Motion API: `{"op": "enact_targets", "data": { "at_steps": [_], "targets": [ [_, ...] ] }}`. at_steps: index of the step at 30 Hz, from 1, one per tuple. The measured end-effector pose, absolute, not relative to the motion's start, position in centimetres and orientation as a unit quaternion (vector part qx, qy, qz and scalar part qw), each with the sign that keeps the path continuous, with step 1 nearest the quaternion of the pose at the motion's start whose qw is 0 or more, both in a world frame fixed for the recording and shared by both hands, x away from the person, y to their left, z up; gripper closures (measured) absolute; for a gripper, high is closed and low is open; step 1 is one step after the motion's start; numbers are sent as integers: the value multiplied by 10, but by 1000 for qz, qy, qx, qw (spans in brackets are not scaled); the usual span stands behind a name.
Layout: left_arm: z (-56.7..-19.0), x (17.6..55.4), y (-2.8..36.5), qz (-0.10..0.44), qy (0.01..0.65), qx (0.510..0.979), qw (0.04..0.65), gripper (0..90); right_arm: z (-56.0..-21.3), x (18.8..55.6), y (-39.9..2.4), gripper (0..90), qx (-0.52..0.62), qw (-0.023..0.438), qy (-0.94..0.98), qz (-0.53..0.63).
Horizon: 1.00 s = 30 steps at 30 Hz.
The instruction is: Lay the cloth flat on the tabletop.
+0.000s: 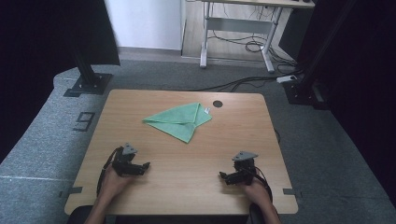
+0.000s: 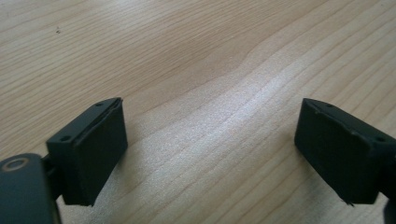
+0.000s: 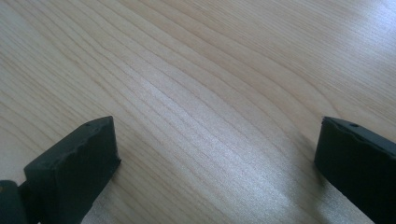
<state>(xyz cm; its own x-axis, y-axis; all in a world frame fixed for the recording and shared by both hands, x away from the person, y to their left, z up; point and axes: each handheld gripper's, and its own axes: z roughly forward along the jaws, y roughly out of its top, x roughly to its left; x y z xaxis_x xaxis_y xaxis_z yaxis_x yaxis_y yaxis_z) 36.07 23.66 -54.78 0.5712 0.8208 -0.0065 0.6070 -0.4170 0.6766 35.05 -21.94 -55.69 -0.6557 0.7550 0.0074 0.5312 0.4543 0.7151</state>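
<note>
A green cloth [image 1: 180, 120], folded into a rough triangle with a small white tag at its far right corner, lies on the far middle of the wooden table [image 1: 187, 154]. My left gripper [image 1: 145, 166] rests near the front left of the table, well short of the cloth, pointing right. In the left gripper view its gripper [image 2: 210, 154] stands open, with bare wood between the jaws. My right gripper [image 1: 223, 177] sits near the front right, pointing left. The right gripper view has its gripper [image 3: 217, 172] open wide over bare wood as well.
A round dark cable hole [image 1: 217, 104] sits in the tabletop just right of the cloth. Black frame posts [image 1: 86, 70] stand beyond the table's far corners. A desk frame [image 1: 236, 32] and cables lie on the floor behind.
</note>
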Motion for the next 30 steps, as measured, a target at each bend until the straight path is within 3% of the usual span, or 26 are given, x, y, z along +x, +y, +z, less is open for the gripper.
{"op": "enact_targets", "data": {
  "at_steps": [5,21,24,30],
  "targets": [
    [-548,361,236,167,438,823,319,49,-557,351,-219,0,384,158,838,354],
    [-548,362,235,171,446,818,322,80,-557,351,-219,0,384,158,838,354],
    [-547,361,235,171,440,818,328,143,-557,351,-219,0,384,158,838,354],
    [-547,361,235,171,439,819,329,144,-557,351,-219,0,384,158,838,354]
  ]
}}
